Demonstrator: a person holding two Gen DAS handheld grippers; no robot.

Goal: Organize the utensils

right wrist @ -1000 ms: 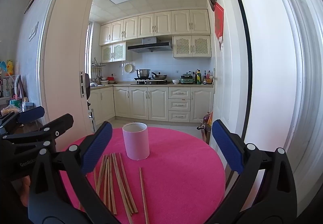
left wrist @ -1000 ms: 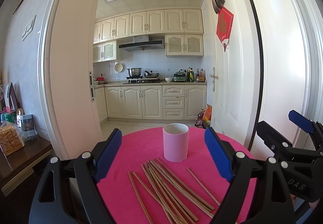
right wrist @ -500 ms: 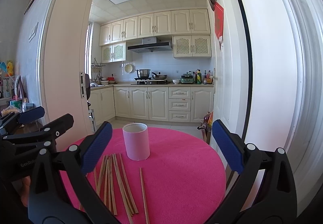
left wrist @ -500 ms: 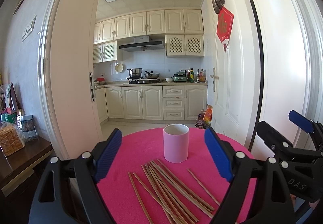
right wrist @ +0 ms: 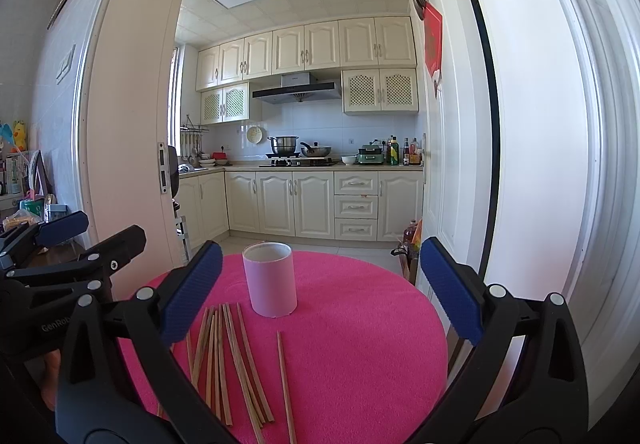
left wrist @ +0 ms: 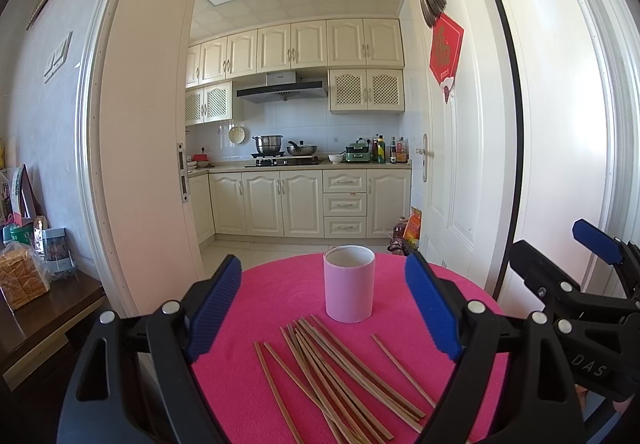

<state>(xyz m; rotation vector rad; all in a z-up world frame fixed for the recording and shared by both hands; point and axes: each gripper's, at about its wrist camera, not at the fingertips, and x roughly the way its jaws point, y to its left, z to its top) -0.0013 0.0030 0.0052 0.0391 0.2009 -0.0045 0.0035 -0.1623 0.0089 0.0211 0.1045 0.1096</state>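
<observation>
On the round table with its bright pink felt cover [left wrist: 264, 300], seen from the left wrist, one pale pink cylindrical cup [left wrist: 349, 284] stands upright, and a loose fan of thin brown wooden chopsticks [left wrist: 340, 368] lies flat just in front of it. About ten sticks can be counted, though some cross and run out of the bottom edge, so the number is not certain; one lies apart on the right. The left gripper [left wrist: 324, 308] hangs above the near part of the table, its blue-padded fingers spread wide with nothing between them. The right gripper [left wrist: 576, 284] shows at the right edge, seen side-on.

From the right wrist, the same cup [right wrist: 270, 280] sits left of centre on the cover [right wrist: 368, 324], the chopsticks [right wrist: 228, 360] bunched below it and one stray stick to their right. The right gripper [right wrist: 320, 296] is likewise wide open and empty; the left gripper [right wrist: 72, 244] shows at the left edge.

Nothing is in the cup yet, so the first pick appears to be ahead. The stray stick looks easiest: approach low, pads across its width near mid-length, close firmly, tilt it upright before lowering into the cup.
</observation>
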